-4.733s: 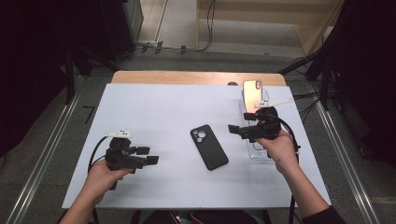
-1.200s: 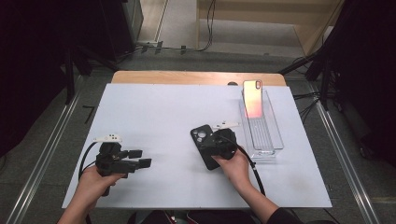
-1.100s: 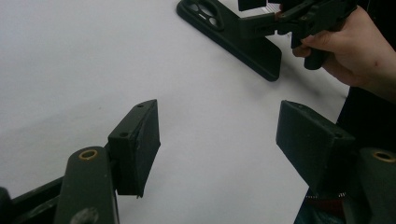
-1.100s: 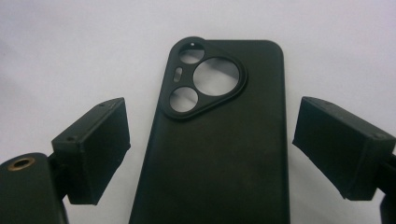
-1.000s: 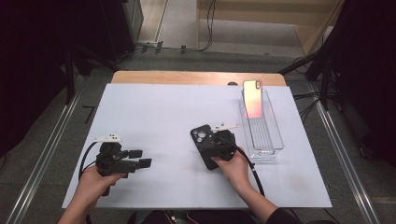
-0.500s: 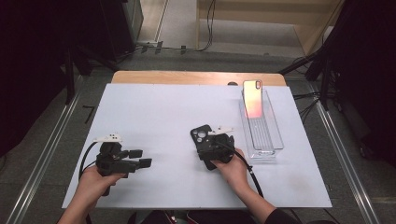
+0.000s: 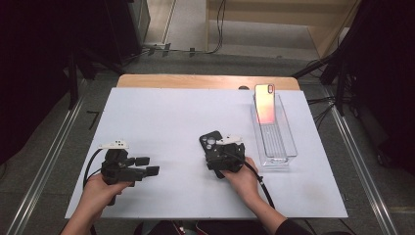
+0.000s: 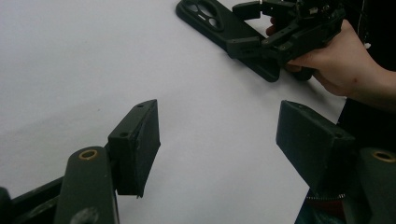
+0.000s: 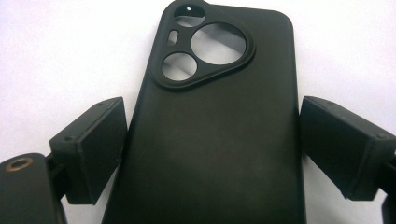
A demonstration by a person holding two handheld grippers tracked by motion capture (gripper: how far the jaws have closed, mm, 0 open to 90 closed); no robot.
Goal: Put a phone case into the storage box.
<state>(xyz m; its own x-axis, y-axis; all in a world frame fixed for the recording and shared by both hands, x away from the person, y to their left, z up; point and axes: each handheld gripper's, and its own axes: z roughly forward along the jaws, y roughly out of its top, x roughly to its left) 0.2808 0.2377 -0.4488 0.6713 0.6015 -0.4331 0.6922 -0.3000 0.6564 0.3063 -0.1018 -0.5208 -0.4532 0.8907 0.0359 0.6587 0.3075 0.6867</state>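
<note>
We see the black phone case (image 9: 215,126) lying flat on the white table (image 7: 171,112), camera cut-outs away from the right gripper (image 7: 222,157) and its lower half between that gripper's two jaws. In the right gripper view the jaws stand on either side of the case: the left one lies right against the case's edge, while a thin strip of table shows between the case and the right one, so the pads are not pressing on it. The jaws have just been opening slightly, with the case between them.

Ahead of the right gripper and off to its right sits a clear plastic tray (image 7: 286,152), with a phone (image 7: 265,103) whose back shines orange-pink leaning upright at the tray's far end.

The left gripper (image 7: 149,165) rests low over bare table, well apart from the case, with the case and the right gripper ahead of it. Its jaws stand wide, with nothing between them. In the left gripper view we see the case farther off with the right hand (image 8: 334,65) and its gripper over the near end.
</note>
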